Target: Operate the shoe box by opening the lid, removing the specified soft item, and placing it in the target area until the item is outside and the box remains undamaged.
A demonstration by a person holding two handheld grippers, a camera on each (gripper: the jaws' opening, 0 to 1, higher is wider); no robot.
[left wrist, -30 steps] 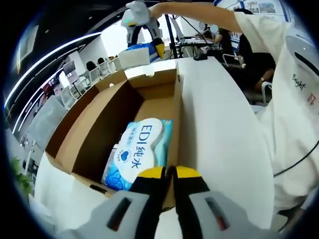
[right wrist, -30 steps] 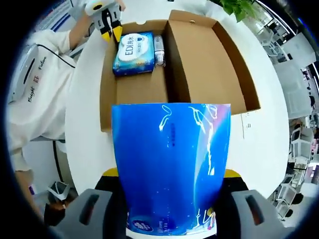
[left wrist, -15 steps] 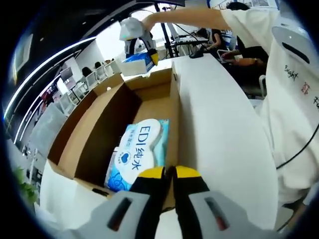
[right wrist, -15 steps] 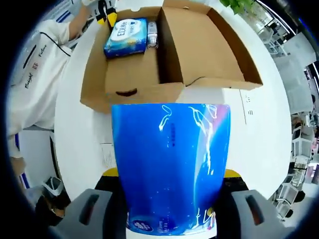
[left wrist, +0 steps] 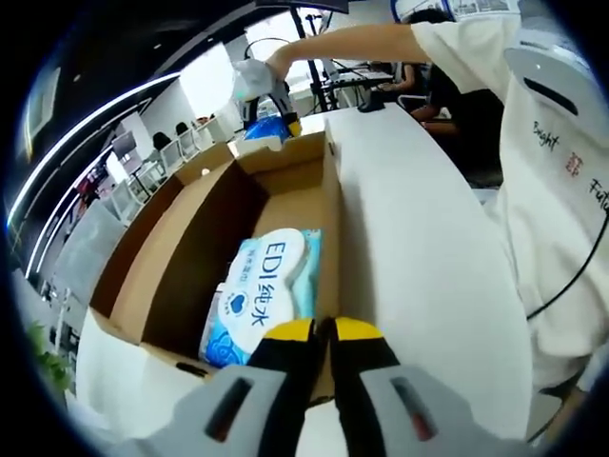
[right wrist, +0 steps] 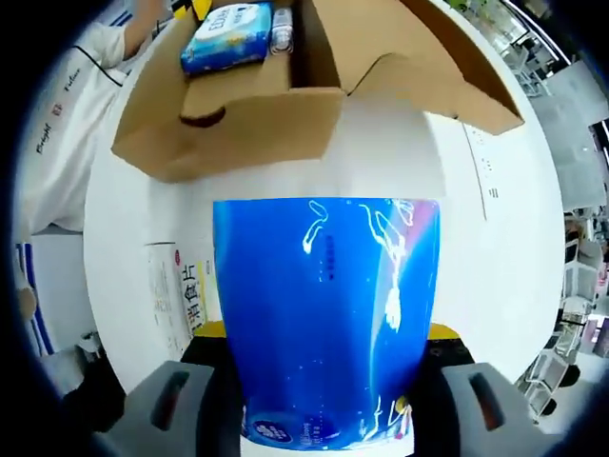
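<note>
The open cardboard shoe box [left wrist: 181,257] lies on a white table [left wrist: 419,267], with its lid [right wrist: 447,57] folded back. A white-and-blue "EDI" wipes pack [left wrist: 262,290] lies inside it, also visible from above as the wipes pack [right wrist: 224,24]. My left gripper [left wrist: 324,331] is shut on the box's near side wall. My right gripper [right wrist: 326,330] is shut on a shiny blue soft pack [right wrist: 328,314], held above the table beyond the box's end wall [right wrist: 238,129]. From the left gripper view, the right gripper [left wrist: 259,84] and its blue pack [left wrist: 266,124] hang past the box's far end.
A small clear bottle [right wrist: 281,29] lies beside the wipes in the box. A white printed packet [right wrist: 181,295] lies on the table left of the blue pack. A socket panel [right wrist: 481,167] is set in the table. A person's white sleeve [left wrist: 552,190] is on the right; seated people [left wrist: 419,76] are behind.
My right gripper has carried the blue pack from above the box out past its end wall and lower over the table. The left gripper stays shut on the box wall.
</note>
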